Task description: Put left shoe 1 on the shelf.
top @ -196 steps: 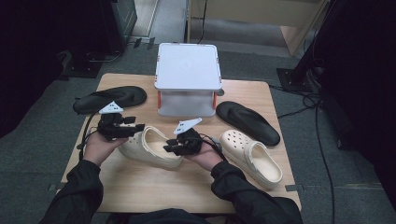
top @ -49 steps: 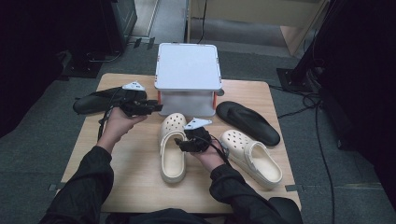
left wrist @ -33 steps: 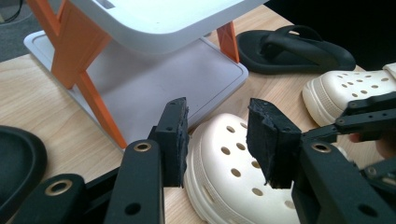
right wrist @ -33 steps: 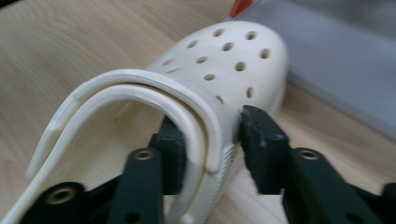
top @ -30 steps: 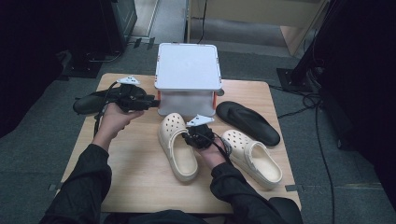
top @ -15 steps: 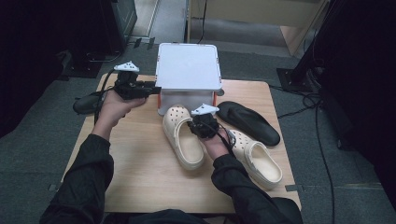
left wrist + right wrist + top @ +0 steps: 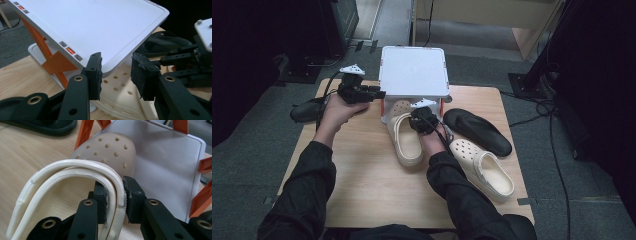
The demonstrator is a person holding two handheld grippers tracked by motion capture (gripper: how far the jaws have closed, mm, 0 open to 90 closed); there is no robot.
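A cream clog (image 7: 404, 137) lies on the wooden table (image 7: 362, 185) with its perforated toe (image 7: 110, 152) under the white top of a small rack (image 7: 413, 70) with orange legs. My right gripper (image 7: 419, 120) is shut on the clog's side rim (image 7: 115, 188), one pad inside and one outside. My left gripper (image 7: 377, 93) hovers at the rack's front left corner. Its jaws (image 7: 116, 66) are open and have just been closing, with the white corner (image 7: 100, 25) just beyond them and nothing pinched.
The matching cream clog (image 7: 482, 167) lies at the right front. One black slipper (image 7: 477, 131) rests right of the rack, another (image 7: 304, 111) at the table's left edge. The rack's white lower shelf (image 7: 162, 165) lies past the toe.
My right gripper has pushed the clog away toward the rack, so its toe is now under the white top. My left gripper has moved right, up to the rack's corner.
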